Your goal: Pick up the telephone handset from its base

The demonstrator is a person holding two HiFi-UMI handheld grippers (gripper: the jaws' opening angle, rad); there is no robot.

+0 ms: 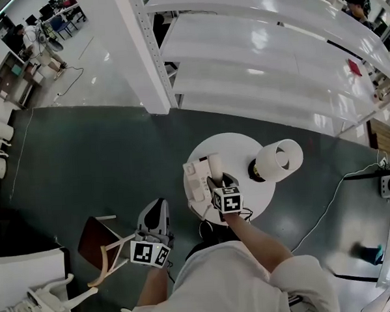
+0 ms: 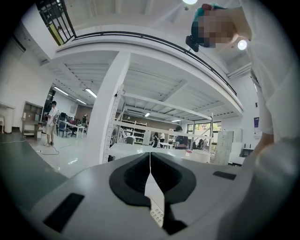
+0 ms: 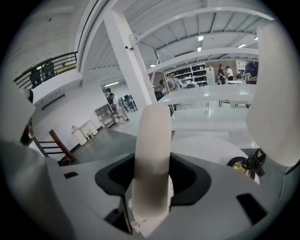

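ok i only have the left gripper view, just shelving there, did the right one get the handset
observer: yes, the right gripper is shut on the handset, its jaws on either side of it
operator: is it off the base
observer: looks so, it's held upright just clear of the base on the round table
operator: anything close by
observer: a lamp on that table, right of the handset in the head view

Handset (image 3: 151, 150) lower end hidden between the jaws, lampshade (image 3: 276, 93) cut off by right edge
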